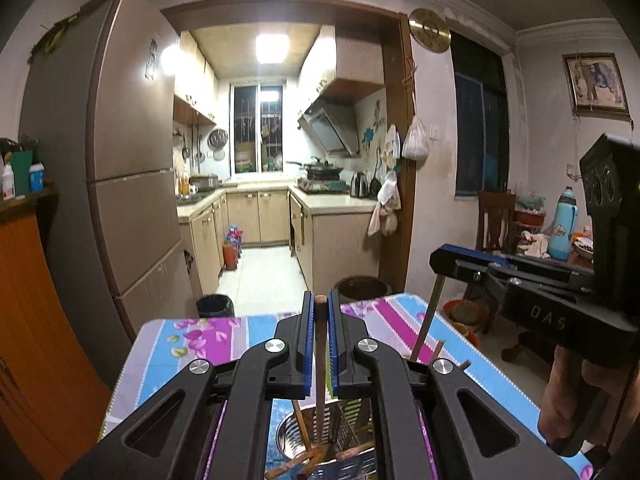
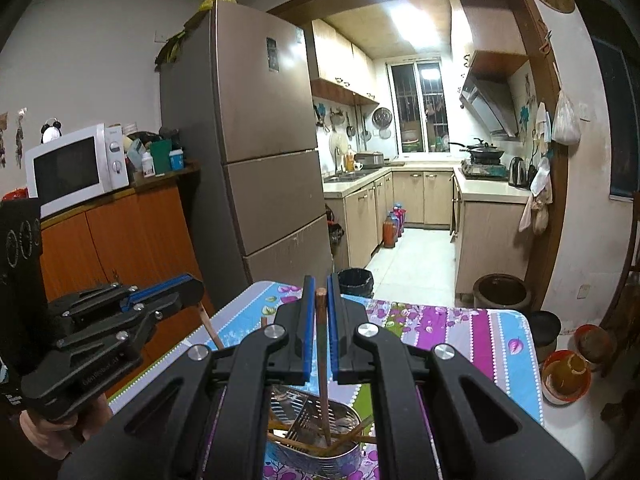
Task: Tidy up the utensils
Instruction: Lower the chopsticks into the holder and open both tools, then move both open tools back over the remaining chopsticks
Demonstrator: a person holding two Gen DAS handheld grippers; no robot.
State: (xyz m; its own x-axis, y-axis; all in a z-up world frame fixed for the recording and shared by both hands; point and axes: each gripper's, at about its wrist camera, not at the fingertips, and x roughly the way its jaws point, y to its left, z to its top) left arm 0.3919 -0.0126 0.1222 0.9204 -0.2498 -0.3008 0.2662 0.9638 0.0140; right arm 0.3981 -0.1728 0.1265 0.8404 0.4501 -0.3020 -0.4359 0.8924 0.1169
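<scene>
1. The left gripper (image 1: 320, 308) has its jaws clenched on one wooden chopstick (image 1: 320, 364), which runs from the blue pads at centre frame down into the metal holder (image 1: 340, 428) at the bottom of the left wrist view. The lower tip looks already inside the rim, so the step in hand is probably lowering it in.

2. The right gripper (image 2: 320, 288) is likewise clamped on a second chopstick (image 2: 322, 360), whose lower end reaches into the same perforated holder (image 2: 312, 452) at bottom centre of the right wrist view. Other chopsticks (image 2: 288, 440) already lie crossed inside it.

3. The holder stands on the floral-cloth worktop (image 2: 460, 328), close under both tools. The two grippers are near each other: the right one shows at the right edge of the left view, the left one at the lower left of the right view.

4. To do this well, bring each stick nearer upright before letting go, so that it drops in rather than leaning on the rim.

5. Aim for gaps between the crossed sticks; a tip landing on one may skid.

6. Release one side at a time and lift straight up, so that neither tool knocks the other or tips the holder.

7. How deep the holder is cannot be told from here.
</scene>
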